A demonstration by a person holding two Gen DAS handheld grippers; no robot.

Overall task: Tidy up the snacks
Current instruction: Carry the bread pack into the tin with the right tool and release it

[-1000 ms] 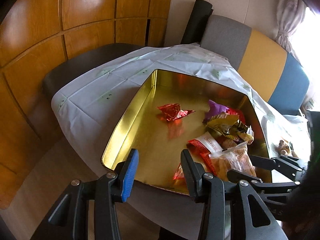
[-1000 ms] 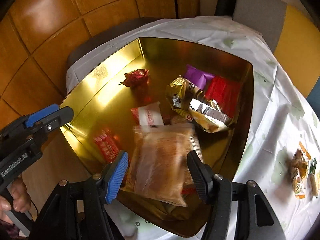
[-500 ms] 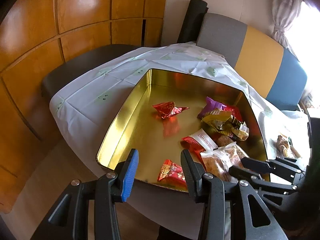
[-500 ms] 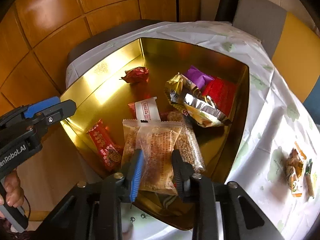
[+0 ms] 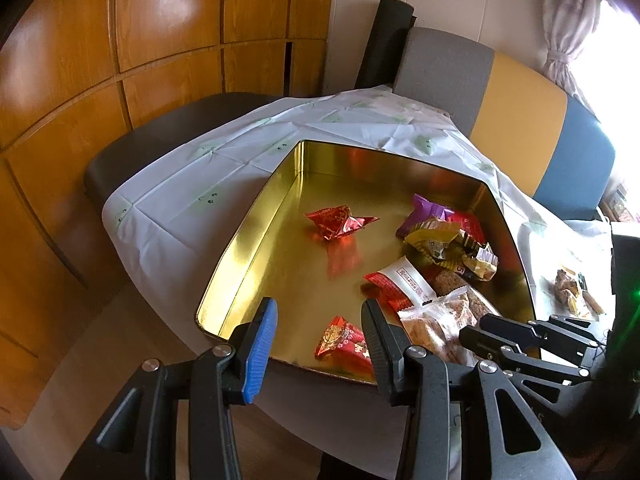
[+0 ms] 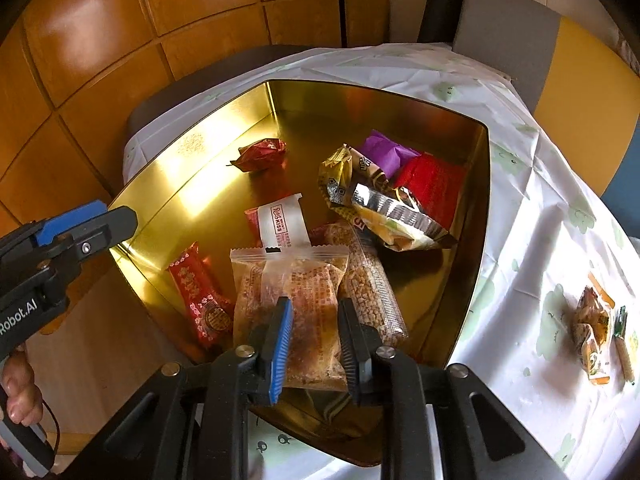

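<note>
An open gold tin [image 6: 484, 200] lies on a white tablecloth and holds several snacks. A clear bag of brown crisps [image 6: 308, 280] lies flat at its near edge, beside a long red packet [image 6: 196, 292] and a grain bar [image 6: 368, 284]. My right gripper [image 6: 314, 304] hovers just above the clear bag with its jaws shut and nothing pinched between them. In the left wrist view my left gripper [image 5: 318, 308] stands open over the tin's near rim [image 5: 248, 232], above the red packet [image 5: 344, 340]. It holds nothing. Further back lie a red foil sweet [image 5: 336, 220] and gold wrappers [image 6: 384, 208].
Loose snacks [image 6: 596, 328] lie on the tablecloth [image 6: 540, 220] right of the tin. A grey, yellow and blue chair back [image 5: 520, 96] stands behind the table, with a dark seat [image 5: 160, 132] to its left. Wooden panels [image 5: 120, 40] fill the left side. A person's hand [image 6: 20, 384] grips the left tool.
The clear bag dropped from between the right jaws and came to rest in the tin. The right jaws then closed. The left gripper kept its place and opening.
</note>
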